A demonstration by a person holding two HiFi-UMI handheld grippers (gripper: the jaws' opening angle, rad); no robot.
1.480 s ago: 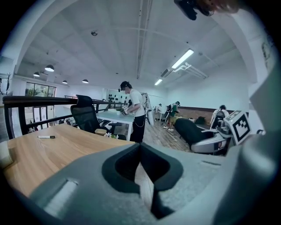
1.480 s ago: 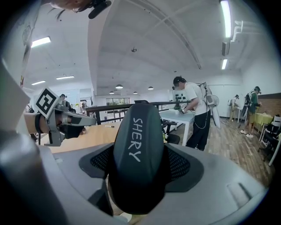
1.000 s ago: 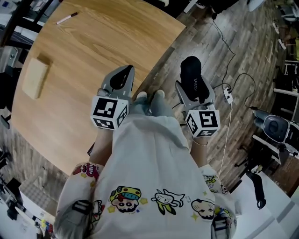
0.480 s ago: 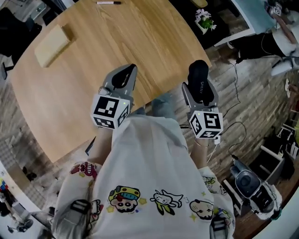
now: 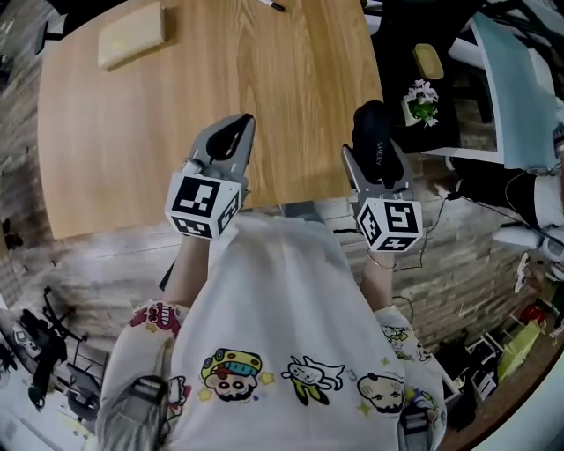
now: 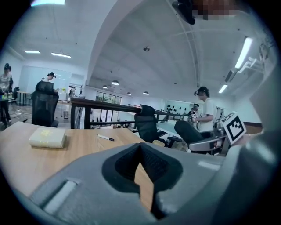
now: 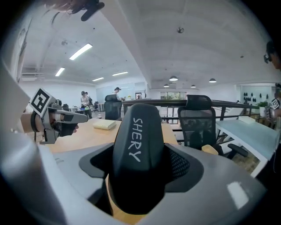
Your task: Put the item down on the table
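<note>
A black oblong case (image 5: 374, 139) printed "SHERY" sits between the jaws of my right gripper (image 5: 375, 157), which is shut on it above the right front corner of the round-cornered wooden table (image 5: 220, 79). In the right gripper view the case (image 7: 138, 149) fills the jaws of that gripper (image 7: 139, 176) and sticks out forward. My left gripper (image 5: 236, 132) hovers over the table's near edge, its jaws together and empty. The left gripper view shows its tips (image 6: 141, 148) meeting, with the table top (image 6: 79, 149) beyond.
A beige block (image 5: 132, 35) and a pen (image 5: 271, 4) lie at the table's far side. Right of the table stand a black stand with a small plant (image 5: 423, 101) and a yellow thing (image 5: 429, 60). Office chairs (image 6: 147, 123) and people stand beyond.
The view has swung round: the table now lies straight ahead. The right gripper with the case has gone from over the floor to over the table's corner. The left gripper stays above the near edge.
</note>
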